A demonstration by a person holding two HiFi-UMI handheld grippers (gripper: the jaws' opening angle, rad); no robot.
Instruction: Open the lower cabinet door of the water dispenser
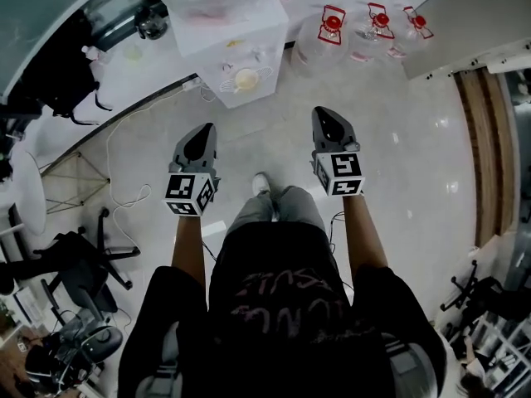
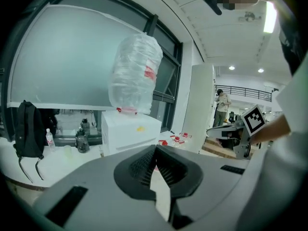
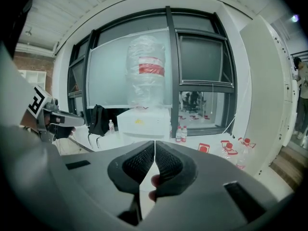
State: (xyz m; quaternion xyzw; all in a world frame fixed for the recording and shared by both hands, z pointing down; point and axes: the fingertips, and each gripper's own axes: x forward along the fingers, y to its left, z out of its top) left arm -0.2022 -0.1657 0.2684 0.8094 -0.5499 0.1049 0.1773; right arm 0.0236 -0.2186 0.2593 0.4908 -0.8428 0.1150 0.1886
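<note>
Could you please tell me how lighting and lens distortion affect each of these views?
Head view: bright glare spots on the glossy floor, and the water dispenser top is washed out. Left gripper view: the fisheye bends the window frame; a ceiling light flares. Right gripper view: the frame arches too, corners darken.

Legible text: none

- shirt (image 1: 286,293): pale chest print in large letters, seen upside down and creased, not readable
- cube (image 1: 190,191) of left claw (image 1: 202,135) and cube (image 1: 340,173) of right claw (image 1: 328,118): black-and-white square markers, no letters or numbers
- dispenser (image 3: 154,126): small yellow sticker near the top edge, too small to read
- bottle (image 3: 147,52) on the dispenser: red band label, print blurred
- jugs (image 1: 333,31) on the floor: red-and-white tags at the necks, print too small to read
</note>
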